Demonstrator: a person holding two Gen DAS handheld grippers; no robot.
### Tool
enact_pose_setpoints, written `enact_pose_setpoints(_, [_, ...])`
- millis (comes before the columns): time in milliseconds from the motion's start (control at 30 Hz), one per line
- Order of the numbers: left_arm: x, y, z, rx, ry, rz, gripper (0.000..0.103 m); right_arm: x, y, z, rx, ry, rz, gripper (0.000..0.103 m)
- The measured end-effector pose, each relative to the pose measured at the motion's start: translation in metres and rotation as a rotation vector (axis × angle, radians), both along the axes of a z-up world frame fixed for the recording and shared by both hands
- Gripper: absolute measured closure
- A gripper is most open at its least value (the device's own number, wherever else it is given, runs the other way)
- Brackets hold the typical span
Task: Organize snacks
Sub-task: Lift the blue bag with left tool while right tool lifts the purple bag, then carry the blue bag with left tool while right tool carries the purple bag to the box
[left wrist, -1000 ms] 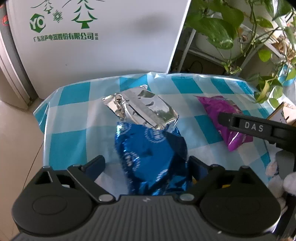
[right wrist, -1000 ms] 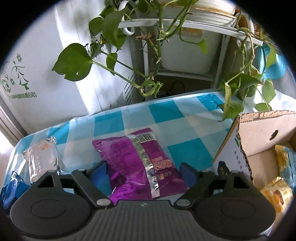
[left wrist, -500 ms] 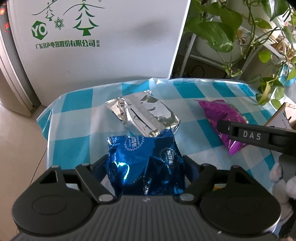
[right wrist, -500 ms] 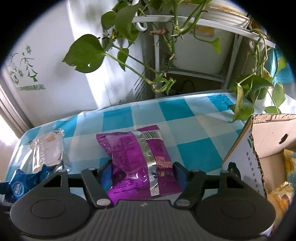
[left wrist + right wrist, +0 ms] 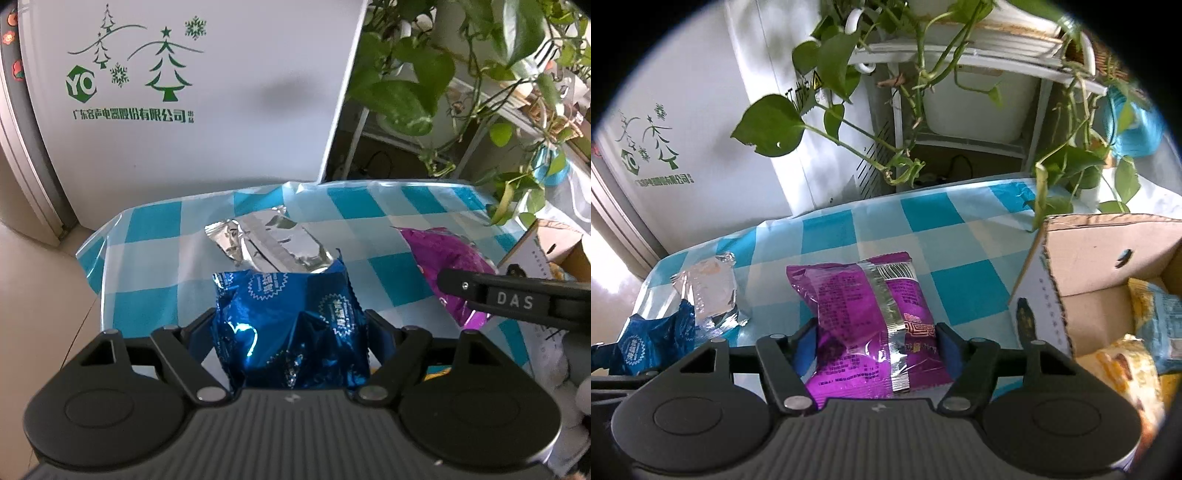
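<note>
A crumpled blue foil snack bag [image 5: 280, 295] stands between the fingers of my left gripper [image 5: 290, 321], which is shut on it from both sides. Just behind it a silver foil packet [image 5: 269, 240] lies on the blue-and-white checked tablecloth [image 5: 155, 229]. My right gripper [image 5: 877, 332] is shut on the near end of a purple snack bag [image 5: 857, 295], whose far end points away from me. In the right wrist view the silver packet [image 5: 709, 291] and the blue bag [image 5: 657, 339] show at the left.
An open cardboard box [image 5: 1089, 258] holding several snack bags [image 5: 1126, 369] stands at the table's right. Trailing plant leaves [image 5: 772, 125] hang over the far edge. A white appliance [image 5: 184, 110] rises behind the table's back left.
Both pairs of jaws have closed in, the left squeezing the blue bag, the right pinching the purple bag. Both views have pulled up and back a little from the table.
</note>
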State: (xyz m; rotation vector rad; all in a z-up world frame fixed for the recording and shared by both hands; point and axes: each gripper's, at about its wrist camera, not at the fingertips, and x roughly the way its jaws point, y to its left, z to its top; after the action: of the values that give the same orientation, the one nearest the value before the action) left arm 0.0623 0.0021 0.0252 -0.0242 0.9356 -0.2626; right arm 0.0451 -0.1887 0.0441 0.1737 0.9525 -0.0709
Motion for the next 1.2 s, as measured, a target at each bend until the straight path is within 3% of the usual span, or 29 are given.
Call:
enact_pose_setpoints(533, [-0.035, -0.008, 0.024, -0.019, -0.079, -0.022, 0.022, -0.054, -0.006, 0.053, -0.029, -0.071, 0.012, 0.031])
enact_pose_setpoints(767, [-0.048, -0.001, 0.039, -0.07, -0.12, 0.005, 0.022, -0.083, -0.013, 0.07, -0.002, -0.101, 0.013, 0.031])
enact_pose_setpoints(1000, [-0.061, -0.002, 0.045, -0.085, -0.146, 0.006, 0.022, -0.093, -0.024, 0.079, 0.02, -0.133, 0.015, 0.031])
enact_pose_setpoints(1200, [-0.071, -0.012, 0.045, -0.049, -0.178, -0.028, 0.022, -0.097, -0.03, 0.081, 0.024, -0.137, 0.013, 0.031])
